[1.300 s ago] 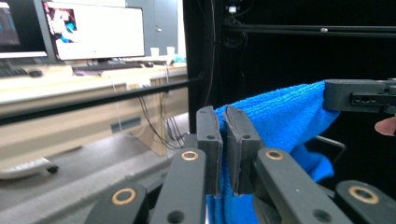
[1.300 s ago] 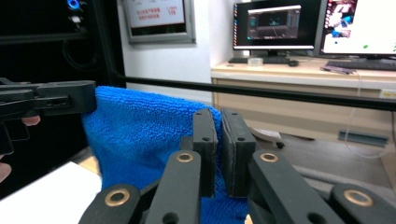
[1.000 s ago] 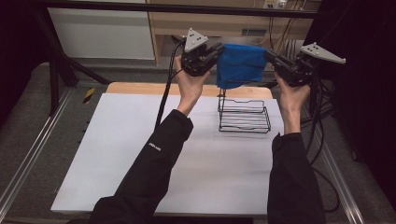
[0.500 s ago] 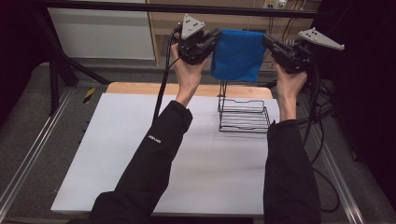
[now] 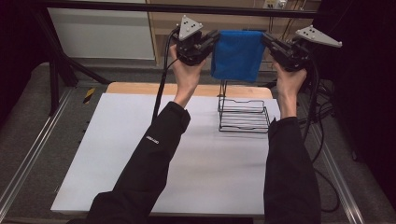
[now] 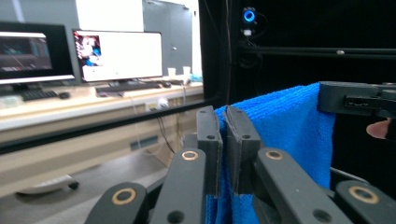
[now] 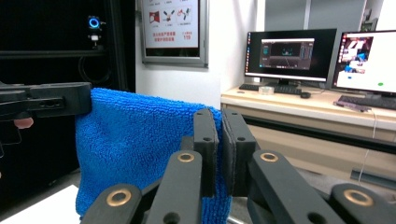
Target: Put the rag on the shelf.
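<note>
A blue cloth (image 5: 236, 55) hangs stretched in the air at 12 o'clock above the wire rack (image 5: 243, 114), its top corners pinched by the closed left gripper (image 5: 212, 39) and the closed right gripper (image 5: 267, 41), over the white table (image 5: 116, 158).

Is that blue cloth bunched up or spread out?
Spread out: the blue cloth hangs flat, its top edge stretched between the left hand-held gripper and right hand-held gripper.

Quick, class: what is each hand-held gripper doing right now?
Left hand-held gripper: closed on the blue cloth.
Right hand-held gripper: closed on the same cloth.
</note>
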Available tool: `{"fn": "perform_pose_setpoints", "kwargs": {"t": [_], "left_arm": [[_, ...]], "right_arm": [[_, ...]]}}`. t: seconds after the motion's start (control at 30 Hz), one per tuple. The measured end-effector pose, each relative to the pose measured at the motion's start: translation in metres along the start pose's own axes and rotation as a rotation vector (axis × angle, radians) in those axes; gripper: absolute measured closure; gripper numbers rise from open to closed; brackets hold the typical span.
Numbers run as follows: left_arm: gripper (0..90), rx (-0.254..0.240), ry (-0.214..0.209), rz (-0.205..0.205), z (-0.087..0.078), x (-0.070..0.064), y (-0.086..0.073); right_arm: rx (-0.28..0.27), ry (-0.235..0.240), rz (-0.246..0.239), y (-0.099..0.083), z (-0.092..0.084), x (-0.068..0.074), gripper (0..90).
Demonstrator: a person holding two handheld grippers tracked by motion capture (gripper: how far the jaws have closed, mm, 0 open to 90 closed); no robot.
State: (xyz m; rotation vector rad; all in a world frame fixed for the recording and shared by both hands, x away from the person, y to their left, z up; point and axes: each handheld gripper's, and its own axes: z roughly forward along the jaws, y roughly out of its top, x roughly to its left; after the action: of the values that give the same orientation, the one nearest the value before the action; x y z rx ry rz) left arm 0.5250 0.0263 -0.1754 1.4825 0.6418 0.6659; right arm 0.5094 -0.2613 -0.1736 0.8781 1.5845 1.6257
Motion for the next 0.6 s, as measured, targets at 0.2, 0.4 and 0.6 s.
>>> {"fn": "perform_pose_setpoints", "kwargs": {"t": [0.2, 0.4, 0.6], "left_arm": [[84.4, 0.036, -0.050, 0.018, 0.010, -0.019, -0.018], [84.4, 0.058, -0.091, 0.014, 0.017, -0.036, -0.029], [84.3, 0.096, -0.119, 0.027, 0.015, -0.046, -0.037]], "right_arm": [[0.023, -0.017, 0.032, -0.021, -0.020, -0.014, 85.9], [0.045, -0.045, 0.047, -0.034, -0.043, -0.022, 85.9], [0.094, -0.048, 0.066, -0.040, -0.060, -0.023, 85.8]]}}
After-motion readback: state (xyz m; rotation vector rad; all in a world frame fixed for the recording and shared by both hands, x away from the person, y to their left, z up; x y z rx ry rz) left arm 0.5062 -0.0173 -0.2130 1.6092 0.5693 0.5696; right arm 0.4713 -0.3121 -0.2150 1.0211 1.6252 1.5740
